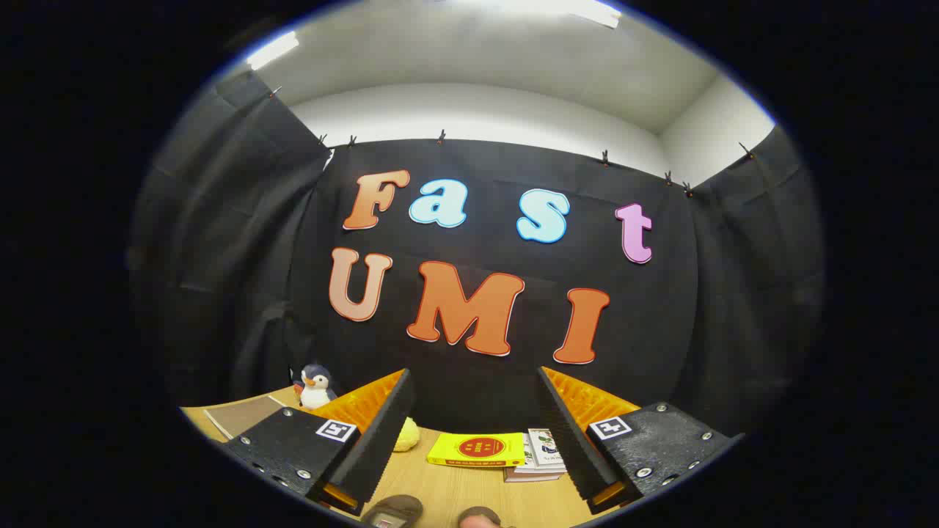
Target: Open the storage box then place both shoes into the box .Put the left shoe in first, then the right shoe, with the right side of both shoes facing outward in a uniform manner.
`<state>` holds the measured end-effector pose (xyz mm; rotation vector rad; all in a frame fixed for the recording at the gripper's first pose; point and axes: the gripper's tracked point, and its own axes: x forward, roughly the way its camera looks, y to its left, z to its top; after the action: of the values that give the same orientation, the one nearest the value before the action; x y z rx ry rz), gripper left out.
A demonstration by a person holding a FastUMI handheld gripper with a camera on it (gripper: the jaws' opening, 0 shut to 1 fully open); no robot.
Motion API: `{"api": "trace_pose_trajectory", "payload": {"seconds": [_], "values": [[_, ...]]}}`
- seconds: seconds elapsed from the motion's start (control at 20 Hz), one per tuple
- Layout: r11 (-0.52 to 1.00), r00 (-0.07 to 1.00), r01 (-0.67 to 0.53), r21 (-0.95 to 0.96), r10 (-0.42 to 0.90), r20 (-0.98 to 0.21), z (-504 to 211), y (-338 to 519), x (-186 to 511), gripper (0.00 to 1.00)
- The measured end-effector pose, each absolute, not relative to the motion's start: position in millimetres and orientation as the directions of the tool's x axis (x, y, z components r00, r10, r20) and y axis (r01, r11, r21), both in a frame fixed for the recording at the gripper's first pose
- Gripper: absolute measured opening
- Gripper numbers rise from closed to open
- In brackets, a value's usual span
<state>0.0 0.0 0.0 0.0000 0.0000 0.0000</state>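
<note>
Now, hand-held gripper [475, 389] spread open and empty, two shoes [392, 509] below fingers, yellow book [477, 449] beyond.

Two brown shoes [394, 510] [480, 518] on desk [469, 488], side by side, only tops visible, nearer than yellow book [477, 449]. Poses cannot tell. Fingers [381, 429] spread wide apart above them.

Two shoes [392, 510] [479, 519] at near edge of tabletop [469, 491]: tops only, rest cut off (left/right unclear). Stacked books [539, 458] part hidden behind one finger; yellow lump [406, 434] behind other, unidentifiable.
</note>
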Motion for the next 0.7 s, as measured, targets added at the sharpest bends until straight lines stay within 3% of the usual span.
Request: {"api": "trace_pose_trajectory", "payload": {"seconds": [0.7], "values": [[0.998,1.0,0.002,0.067,-0.003,0.014,8.9,1.6,1.0,0.99]]}}
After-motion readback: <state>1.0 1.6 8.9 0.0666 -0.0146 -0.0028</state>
